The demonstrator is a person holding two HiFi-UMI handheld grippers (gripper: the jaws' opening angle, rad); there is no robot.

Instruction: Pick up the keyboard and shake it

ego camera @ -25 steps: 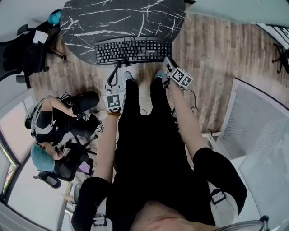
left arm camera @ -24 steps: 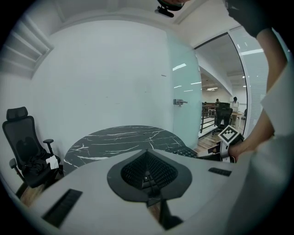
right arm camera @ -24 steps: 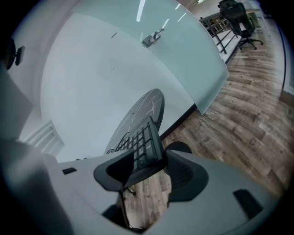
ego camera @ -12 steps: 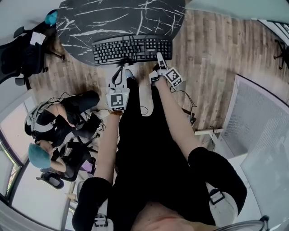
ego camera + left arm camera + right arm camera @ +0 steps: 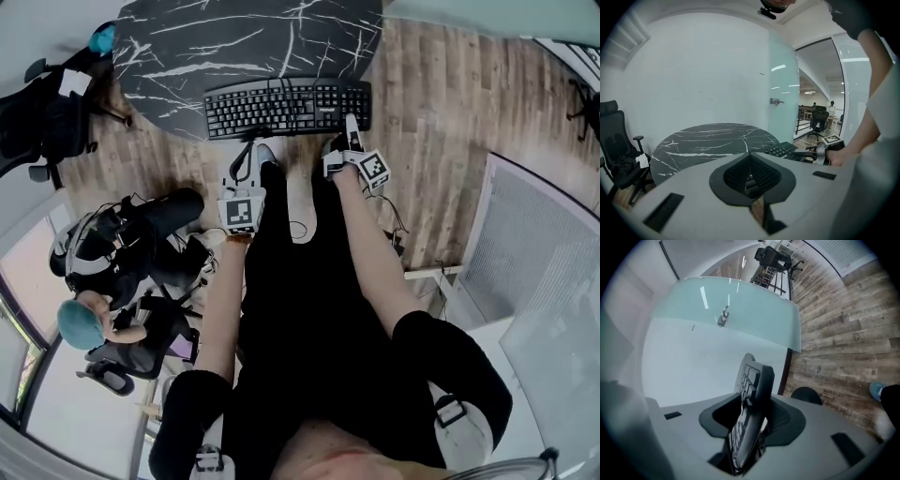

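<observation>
Round black marble table on wood-plank floor; black office chair by white wall

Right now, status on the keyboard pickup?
Left gripper shut, empty. Right gripper just closed on keyboard, right end, at table edge. Cord across keys.

Keyboard: one, black, full-size, with a number pad at its right end.

Long, flat, dark plastic body with rows of black keys, white legends too small to read. Lies keys-up and roughly level along the near edge of the round black marble-pattern table, its length running left to right. The right end reaches past the tabletop over the wood floor. That end sits between the jaws of the right gripper, which have just been closing and clamp it top and bottom. Whether the left end rests on the table cannot be told.
</observation>
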